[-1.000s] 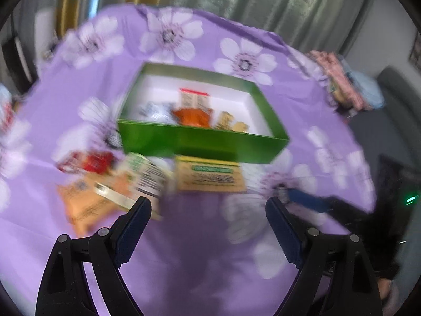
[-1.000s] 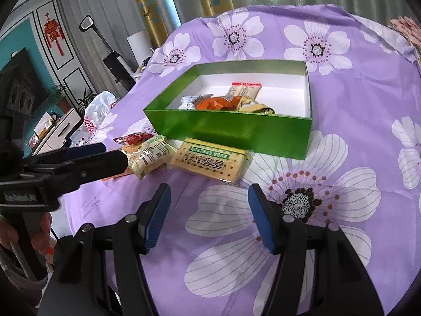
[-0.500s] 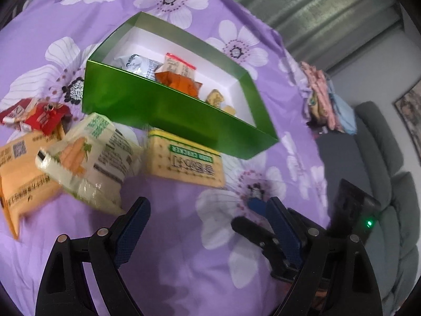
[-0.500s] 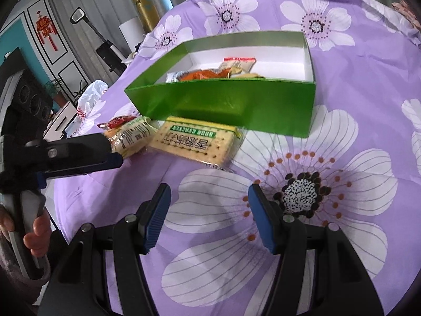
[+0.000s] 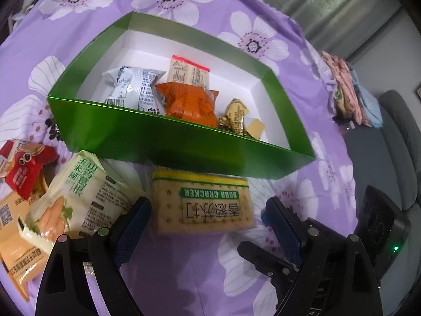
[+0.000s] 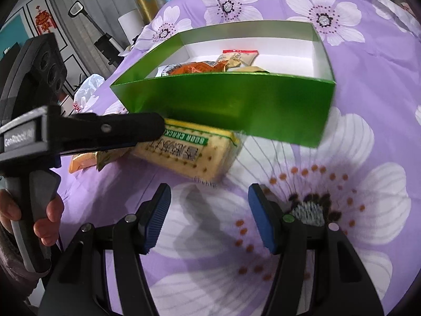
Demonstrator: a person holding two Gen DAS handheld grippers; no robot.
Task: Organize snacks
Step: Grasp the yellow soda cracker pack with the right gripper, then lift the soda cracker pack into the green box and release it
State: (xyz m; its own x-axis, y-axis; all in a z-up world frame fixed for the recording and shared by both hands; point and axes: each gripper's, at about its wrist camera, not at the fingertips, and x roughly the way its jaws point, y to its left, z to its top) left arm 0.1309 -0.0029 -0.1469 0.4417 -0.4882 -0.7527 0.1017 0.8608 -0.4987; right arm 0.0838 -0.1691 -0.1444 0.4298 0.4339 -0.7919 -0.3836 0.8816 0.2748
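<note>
Hovering low over the purple flowered tablecloth (image 5: 184,276), the left gripper (image 5: 208,223) has its jaws spread wide, empty, with the soda cracker pack (image 5: 202,205) lying flat on the cloth just ahead and between the fingertips; contact with either pad cannot be confirmed. The pack sits right against the near wall of the green box (image 5: 158,137). Inside the box: a white wrapper (image 5: 134,89), an orange packet (image 5: 189,102), a beige packet with red edge (image 5: 189,72), gold candies (image 5: 236,115), all bunched toward the near wall. Left of the cracker pack lies a pale green corn snack bag (image 5: 79,197), overlapping an orange flat packet (image 5: 15,239); a red crab-print snack (image 5: 26,166) sits further left.

The right gripper (image 6: 208,221) is also open and empty, above a white flower print, near the cracker pack's corner. In the right wrist view the left gripper's finger (image 6: 118,131) reaches across the pack's left end. Sofa (image 5: 400,137) and a pile of cloth (image 5: 347,92) off to the right.
</note>
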